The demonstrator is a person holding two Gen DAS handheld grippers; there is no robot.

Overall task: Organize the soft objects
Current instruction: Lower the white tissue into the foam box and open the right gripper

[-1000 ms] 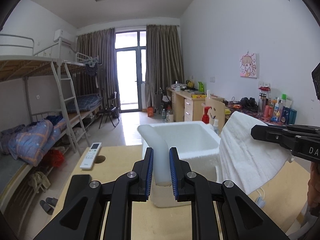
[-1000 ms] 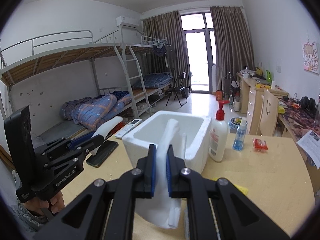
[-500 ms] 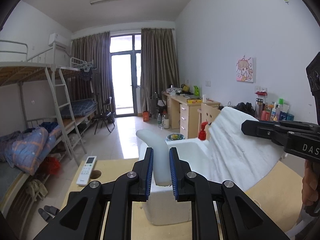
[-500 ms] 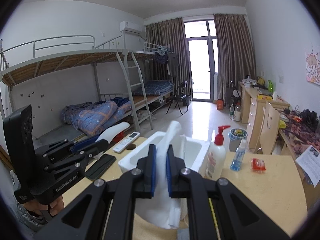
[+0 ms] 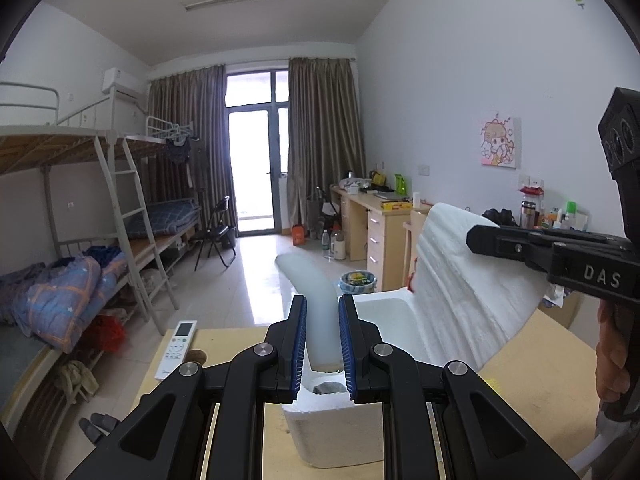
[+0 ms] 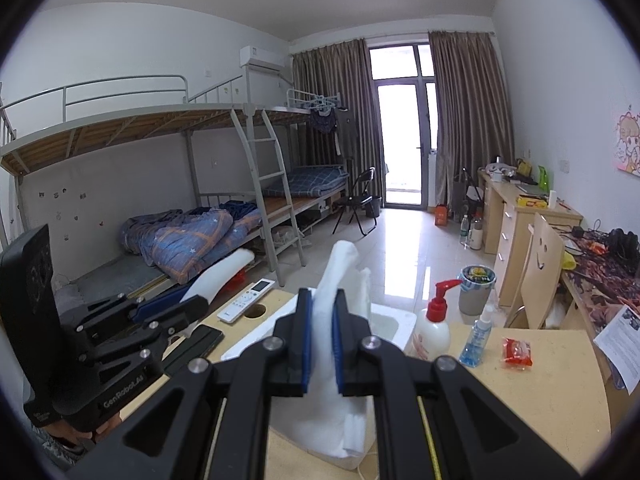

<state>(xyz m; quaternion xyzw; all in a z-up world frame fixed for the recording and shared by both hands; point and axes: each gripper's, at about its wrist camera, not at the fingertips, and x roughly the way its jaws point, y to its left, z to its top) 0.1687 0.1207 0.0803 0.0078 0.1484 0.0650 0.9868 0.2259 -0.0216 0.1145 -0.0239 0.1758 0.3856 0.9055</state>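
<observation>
Now | white towel [image 5: 460, 280]: ribbed, stretched | above foam box [image 5: 384, 316]

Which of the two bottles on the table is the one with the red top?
The bigger white pump bottle beside the white foam box. Its pump is red; the small clear blue spray bottle next to it has a white top.

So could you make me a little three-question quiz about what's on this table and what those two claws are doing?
1. True or false: both the left gripper and the right gripper are clamped on the white towel.
2. What lies left of the foam box: A) remote control, B) spoon, C) mug?
3. What colour is the pump on the soap bottle?

Key: 1 true; 2 A; 3 red.
</observation>
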